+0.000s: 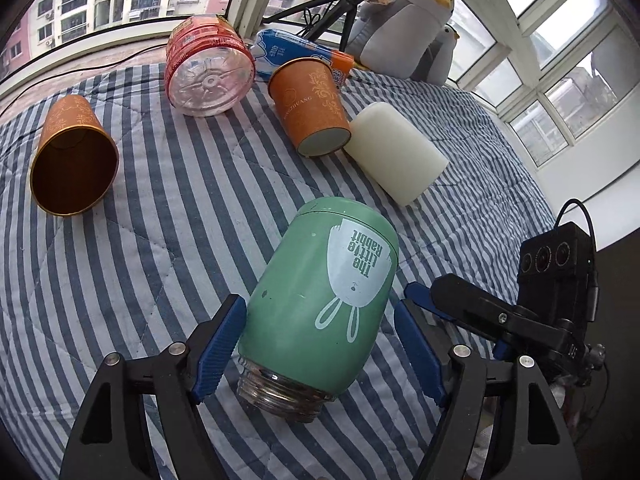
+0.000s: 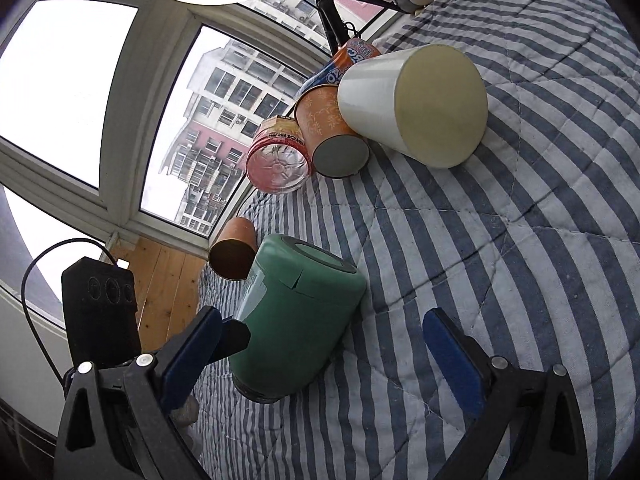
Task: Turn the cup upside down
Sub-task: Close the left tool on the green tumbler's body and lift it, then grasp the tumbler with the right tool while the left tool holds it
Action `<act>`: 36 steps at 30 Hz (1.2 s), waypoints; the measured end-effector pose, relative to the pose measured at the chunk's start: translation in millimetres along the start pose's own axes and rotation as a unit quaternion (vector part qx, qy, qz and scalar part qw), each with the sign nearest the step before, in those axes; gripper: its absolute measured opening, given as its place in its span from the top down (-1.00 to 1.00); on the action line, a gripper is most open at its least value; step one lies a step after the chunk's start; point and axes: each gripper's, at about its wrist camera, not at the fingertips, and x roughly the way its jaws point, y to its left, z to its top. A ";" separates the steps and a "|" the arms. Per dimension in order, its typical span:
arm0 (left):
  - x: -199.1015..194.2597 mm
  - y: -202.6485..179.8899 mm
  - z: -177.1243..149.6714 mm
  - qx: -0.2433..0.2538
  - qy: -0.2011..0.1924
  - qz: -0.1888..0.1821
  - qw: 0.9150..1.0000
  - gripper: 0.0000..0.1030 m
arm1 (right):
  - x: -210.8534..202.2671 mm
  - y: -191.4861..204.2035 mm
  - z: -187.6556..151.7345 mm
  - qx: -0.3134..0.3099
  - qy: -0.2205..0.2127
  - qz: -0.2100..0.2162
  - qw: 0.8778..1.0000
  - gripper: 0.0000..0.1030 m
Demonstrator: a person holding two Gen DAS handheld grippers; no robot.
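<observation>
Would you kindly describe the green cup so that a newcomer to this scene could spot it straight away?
On the blue-and-white striped quilt by the windows, look nearest the camera, between the open blue pads of the left gripper. The green cup is tipped over, threaded glass mouth toward the camera. Unlike the orange paper cups and the white cup, it is mint green with a white rabbit print reading "The little Rabbit".

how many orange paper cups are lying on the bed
2. One orange paper cup lies alone at the far left of the striped quilt, mouth toward the camera; the other lies between the clear bottle and the white cup. None looks hidden.
</observation>
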 end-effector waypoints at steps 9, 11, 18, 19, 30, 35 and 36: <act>15.9 -24.5 14.9 0.057 0.028 0.020 0.998 -0.53 | 25.4 -0.9 17.4 0.017 0.033 -0.007 0.999 -0.66; 24.3 -26.3 19.2 0.066 0.034 0.029 0.997 -0.53 | 28.8 -0.6 18.5 0.017 0.036 -0.004 0.999 -0.65; 31.7 -24.8 20.9 0.074 0.037 0.033 0.996 -0.55 | 42.0 1.7 26.2 0.016 0.060 0.006 0.998 -0.65; 30.2 -25.1 19.7 0.075 0.036 0.034 0.996 -0.55 | 42.4 3.7 26.2 0.009 0.058 0.003 0.998 -0.65; 24.6 -42.9 1.5 0.123 0.005 0.075 0.990 -0.55 | 38.5 23.7 14.4 -0.043 0.037 -0.014 0.998 -0.59; 16.4 -45.6 -10.5 0.136 -0.010 0.092 0.986 -0.55 | 36.4 35.2 10.0 -0.067 0.027 -0.012 0.997 -0.54; 15.5 -48.6 -14.4 0.147 -0.014 0.100 0.984 -0.55 | 35.6 38.4 8.2 -0.075 0.022 -0.012 0.997 -0.53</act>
